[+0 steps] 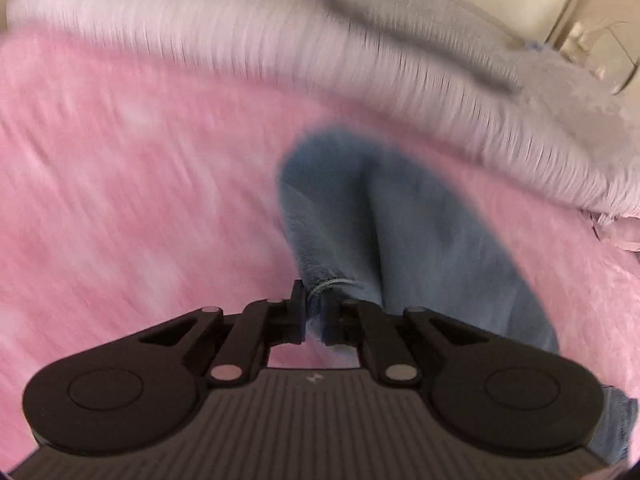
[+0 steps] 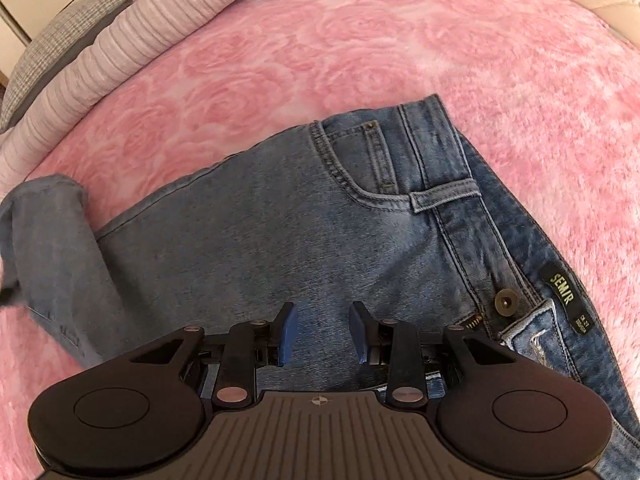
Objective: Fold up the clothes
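Pink rose-patterned blanket is covering the bed, with the jeans lying flat, waistband at 3 o'clock. Your left gripper is pinching a leg hem tight, while your right gripper is hovering half open over the hip.

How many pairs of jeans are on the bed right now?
1: the jeans lie across the pink blanket, hem pinched in the left tongs, thigh beneath the open right tongs.
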Tool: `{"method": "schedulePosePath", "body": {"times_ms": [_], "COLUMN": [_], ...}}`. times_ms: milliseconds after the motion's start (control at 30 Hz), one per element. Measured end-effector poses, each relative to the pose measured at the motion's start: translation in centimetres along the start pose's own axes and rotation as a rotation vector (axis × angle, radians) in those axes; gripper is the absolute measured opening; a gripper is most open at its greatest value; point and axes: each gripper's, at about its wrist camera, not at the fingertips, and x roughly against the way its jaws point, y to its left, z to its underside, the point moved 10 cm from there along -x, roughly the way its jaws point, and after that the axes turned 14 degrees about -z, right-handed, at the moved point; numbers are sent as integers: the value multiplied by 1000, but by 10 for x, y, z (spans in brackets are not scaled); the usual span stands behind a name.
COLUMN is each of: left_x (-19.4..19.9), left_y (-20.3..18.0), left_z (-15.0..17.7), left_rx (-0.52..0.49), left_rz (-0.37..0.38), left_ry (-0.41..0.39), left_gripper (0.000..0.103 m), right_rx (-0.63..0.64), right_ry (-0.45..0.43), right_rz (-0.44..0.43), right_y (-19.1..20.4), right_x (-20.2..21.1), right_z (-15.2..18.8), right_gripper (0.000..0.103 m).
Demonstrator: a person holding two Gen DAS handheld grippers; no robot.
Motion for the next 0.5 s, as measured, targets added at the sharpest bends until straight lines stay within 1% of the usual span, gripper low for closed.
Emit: {"method": "schedulePosePath", "body": {"times_ms": [33, 100, 133, 167, 200, 233, 267, 300, 333, 367, 433, 467, 500], "left_x": [14, 44, 52, 49, 47, 41, 32, 24, 17, 13, 17, 22, 29], "left_y": [11, 52, 74, 93, 113, 134, 155, 172, 190, 205, 226, 231, 232], "left_z": [-14, -44, -52, -51, -50, -45, -32, -20, -7, 3, 15, 20, 26], "left_rx": [-13, -75, -111, -145, -178, -208, -229, -240, -252, -262, -271, -244, -195], "left_rz": [-13, -100, -147, -187, -227, -280, -352, -407, -462, -518, -620, -623, -596], "left_ry": [-46, -142, -158, -126, -94, -49, 12, 57, 101, 129, 122, 122, 128], "left_gripper": [4, 4, 5, 7, 12, 13, 15, 19, 19, 18, 18, 18, 19], "right_rx": [7, 12, 9, 4, -2, -7, -7, -8, -4, 9, 34, 46, 50], "right_ry": [-1, -8, -14, -20, -24, -25, -20, -15, -9, 0, 17, 25, 33], "right_rz": [1, 1, -2, -11, -24, -36, -47, -57, -67, -74, -91, -100, -112], "right_y": [2, 5, 7, 10, 14, 18, 24, 30, 36, 44, 57, 63, 69], "right_x": [0, 2, 2, 3, 2, 0, -3, -6, -9, -12, -15, -16, -16], "right_z": [-1, -3, -4, -5, -6, -6, -4, -3, -2, 0, 5, 7, 9], "right_gripper": [33, 33, 33, 33, 33, 33, 33, 33, 33, 33, 33, 33, 33]}}
